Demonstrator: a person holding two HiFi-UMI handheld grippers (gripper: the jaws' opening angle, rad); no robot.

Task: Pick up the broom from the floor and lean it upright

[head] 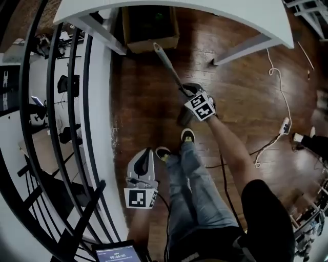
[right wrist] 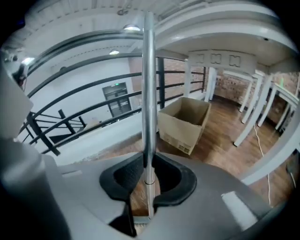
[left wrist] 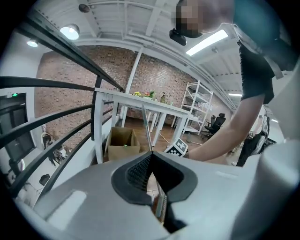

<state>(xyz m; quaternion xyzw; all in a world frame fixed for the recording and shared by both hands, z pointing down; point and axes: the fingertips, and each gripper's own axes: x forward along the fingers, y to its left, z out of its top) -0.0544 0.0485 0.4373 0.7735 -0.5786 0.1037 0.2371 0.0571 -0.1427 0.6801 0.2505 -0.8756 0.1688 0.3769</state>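
Observation:
My right gripper is shut on the broom's metal handle, partway along it. The handle slants up and away toward the cardboard box. In the right gripper view the handle stands upright between the dark pads, with my right gripper closed round it. The broom head shows faintly below the jaws. My left gripper hangs low beside the person's leg, away from the broom. In its own view my left gripper has its tips together with nothing between them, and the handle shows beyond.
A cardboard box sits under the white table at the far side. A black railing runs along the left. A white cable lies on the wooden floor at right. The person's shoes stand near the broom head.

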